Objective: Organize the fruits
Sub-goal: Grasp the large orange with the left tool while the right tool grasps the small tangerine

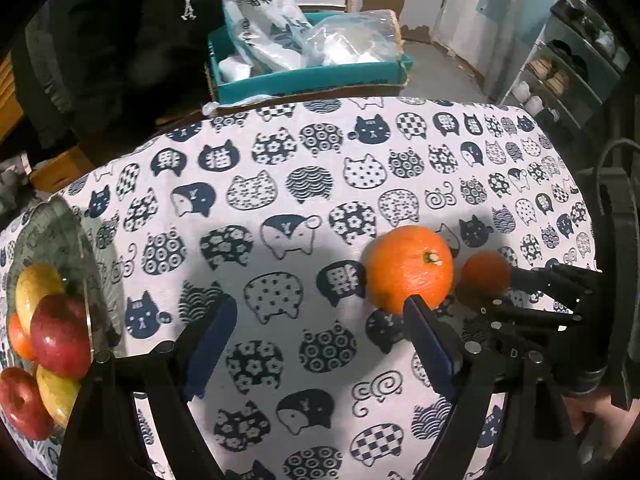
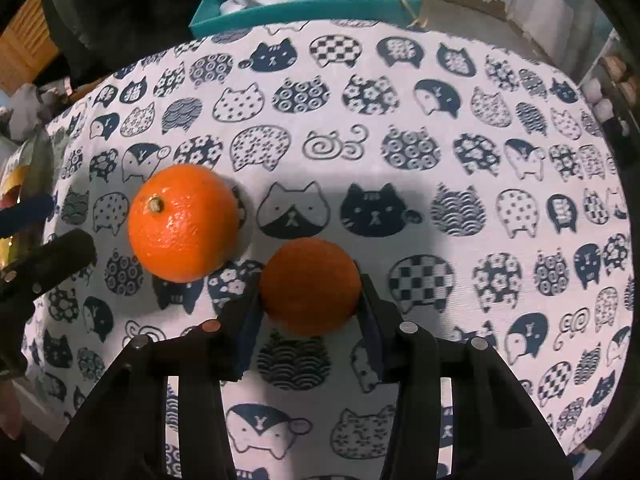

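In the left wrist view, the glass bowl [image 1: 60, 236] ran off the left edge, so only part of its rim showed. The red apple [image 1: 20, 402] at the bottom was cut by the frame, and a small orange fruit [image 1: 19, 338] was mostly hidden behind the other apple [image 1: 60, 336]. The smaller orange [image 1: 485, 271] was partly covered by the right gripper [image 1: 520, 280]. In the right wrist view, its sides sat behind the pads [image 2: 370, 300]. The writing on the bags [image 1: 272, 20] was too blurred to read.
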Available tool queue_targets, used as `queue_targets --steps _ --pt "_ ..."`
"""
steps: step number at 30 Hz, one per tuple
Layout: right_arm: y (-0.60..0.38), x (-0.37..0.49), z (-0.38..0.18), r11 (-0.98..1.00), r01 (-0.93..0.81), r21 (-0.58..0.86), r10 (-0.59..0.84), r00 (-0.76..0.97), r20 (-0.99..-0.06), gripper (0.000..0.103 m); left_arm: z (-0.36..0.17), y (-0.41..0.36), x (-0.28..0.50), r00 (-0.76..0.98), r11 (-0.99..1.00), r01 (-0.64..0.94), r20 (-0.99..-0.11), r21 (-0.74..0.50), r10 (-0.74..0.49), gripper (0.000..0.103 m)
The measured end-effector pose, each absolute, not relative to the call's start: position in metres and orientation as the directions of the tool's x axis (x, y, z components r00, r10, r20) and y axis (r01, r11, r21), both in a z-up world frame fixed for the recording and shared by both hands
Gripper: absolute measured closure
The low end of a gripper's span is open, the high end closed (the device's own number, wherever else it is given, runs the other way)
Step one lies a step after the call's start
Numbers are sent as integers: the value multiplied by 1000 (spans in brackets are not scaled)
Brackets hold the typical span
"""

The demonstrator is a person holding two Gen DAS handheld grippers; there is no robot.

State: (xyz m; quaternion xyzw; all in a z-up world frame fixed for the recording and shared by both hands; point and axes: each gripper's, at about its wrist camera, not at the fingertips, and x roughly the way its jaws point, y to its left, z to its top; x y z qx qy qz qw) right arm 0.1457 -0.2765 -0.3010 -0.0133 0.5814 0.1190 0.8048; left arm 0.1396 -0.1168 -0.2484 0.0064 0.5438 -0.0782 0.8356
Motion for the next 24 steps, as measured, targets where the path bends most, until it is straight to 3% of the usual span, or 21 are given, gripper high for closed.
queue_targets --steps 24 --pt "-343 146 -272 993 -67 93 112 380 -918 59 -278 -175 167 325 974 194 -929 -115 -175 17"
